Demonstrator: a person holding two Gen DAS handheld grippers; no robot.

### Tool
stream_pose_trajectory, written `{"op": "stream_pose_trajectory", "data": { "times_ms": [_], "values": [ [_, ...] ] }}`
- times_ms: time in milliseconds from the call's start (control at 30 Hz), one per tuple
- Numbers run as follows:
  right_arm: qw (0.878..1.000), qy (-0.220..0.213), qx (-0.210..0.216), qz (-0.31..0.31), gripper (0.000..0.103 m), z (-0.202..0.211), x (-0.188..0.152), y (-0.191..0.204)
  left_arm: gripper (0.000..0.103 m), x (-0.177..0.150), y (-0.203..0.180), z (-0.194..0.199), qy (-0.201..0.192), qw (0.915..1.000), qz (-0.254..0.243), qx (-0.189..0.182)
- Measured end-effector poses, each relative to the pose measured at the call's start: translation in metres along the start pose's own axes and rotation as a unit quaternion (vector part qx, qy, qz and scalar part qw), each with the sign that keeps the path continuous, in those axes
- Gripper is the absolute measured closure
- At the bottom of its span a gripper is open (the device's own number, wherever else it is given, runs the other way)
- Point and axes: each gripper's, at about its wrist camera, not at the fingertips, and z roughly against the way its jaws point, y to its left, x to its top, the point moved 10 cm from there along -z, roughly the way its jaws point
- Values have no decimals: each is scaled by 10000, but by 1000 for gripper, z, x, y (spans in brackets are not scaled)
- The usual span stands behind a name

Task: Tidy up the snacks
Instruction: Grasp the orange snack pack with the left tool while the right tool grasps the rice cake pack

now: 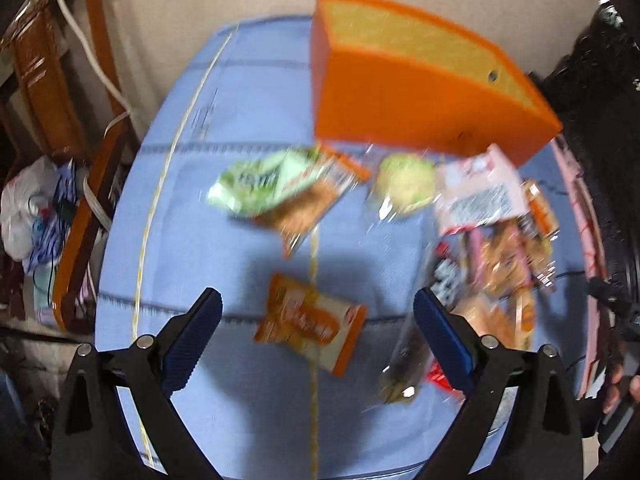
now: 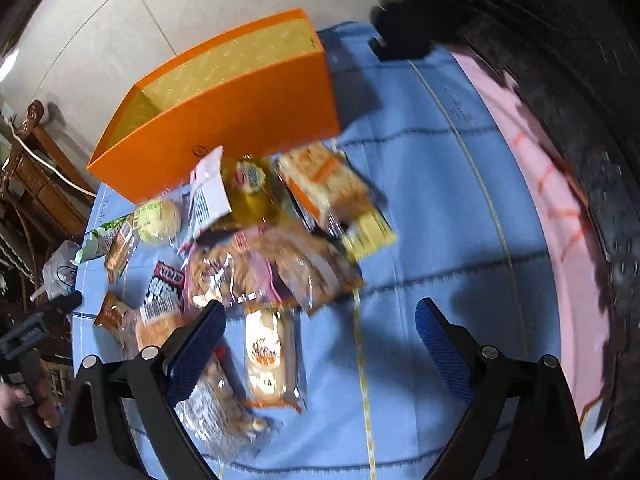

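Your left gripper [image 1: 318, 320] and right gripper [image 2: 320, 326] spread, empty, near orange box [image 1: 400, 92]; snack packets [image 2: 272, 264] blurred, labels unreadable.

Snack packets [image 2: 260, 264] on the table [image 2: 432, 184], before the box [image 2: 224, 120].
One packet [image 1: 310, 322] lies apart, left of the heap; the box stands behind, at the table's far edge.

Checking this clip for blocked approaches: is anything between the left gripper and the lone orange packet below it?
Nothing visible. The left gripper is open, with the orange packet lying alone on the blue cloth between its fingers in view; the pile sits off to the side.
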Motion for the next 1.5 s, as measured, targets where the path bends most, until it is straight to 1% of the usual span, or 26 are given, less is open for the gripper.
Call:
{"op": "stream_pose_trajectory", "data": {
  "times_ms": [100, 333, 533, 767, 867, 967, 1000, 1033, 1100, 1133, 1167, 1200, 1267, 1300, 1400, 1500],
  "values": [
    [10000, 24, 12, -60, 7, 2, -10, -2, 9, -10, 7, -11, 86, 9999, 87, 84],
    [9998, 184, 60, 53, 7, 0, -30, 10, 9, -26, -1, -40, 350, 9985, -344, 250],
    [9997, 225, 58, 54, 7, 1, -36, 12, 9, -39, 5, -60, 582, 9970, -365, 368],
    [9996, 267, 62, 110, 7, 0, -38, 18, 9, -45, 7, -73, 671, 9959, -457, 411],
    [9994, 312, 56, 164, 7, -2, -40, 22, 9, -42, 5, -77, 590, 9953, -599, 486],
    [9993, 346, 38, 165, 7, -3, -40, 22, 10, -41, -1, -76, 564, 9949, -688, 471],
    [9992, 356, 32, 158, 7, -4, -41, 21, 14, -40, -2, -76, 544, 9949, -720, 449],
    [9992, 370, 26, 149, 7, -4, -41, 20, 22, -35, -7, -74, 500, 9949, -773, 421],
    [9991, 401, 3, 148, 7, -6, -42, 19, 35, -28, -12, -69, 408, 9944, -868, 444],
    [9989, 434, -10, 157, 7, -7, -43, 19, 45, -26, -12, -66, 370, 9946, -856, 464],
    [9987, 479, -28, 173, 7, -9, -45, 19, 48, -24, -13, -62, 357, 9952, -798, 432],
    [9984, 525, -45, 197, 7, -12, -47, 19, 51, -23, -12, -60, 397, 9966, -645, 318],
    [9976, 629, -98, 270, 7, -19, -53, 22, 53, -22, -8, -52, 405, 9983, -380, 148],
    [9973, 657, -114, 302, 7, -22, -54, 23, 53, -20, -7, -45, 324, 9990, -282, 81],
    [9958, 703, -277, 510, 7, -34, -56, 31, 53, -21, -6, -26, 183, 9996, -208, -86],
    [9949, 566, -472, 683, 7, -44, -49, 37, 53, -21, -7, -10, 129, 9995, -204, -179]
  ]
}}
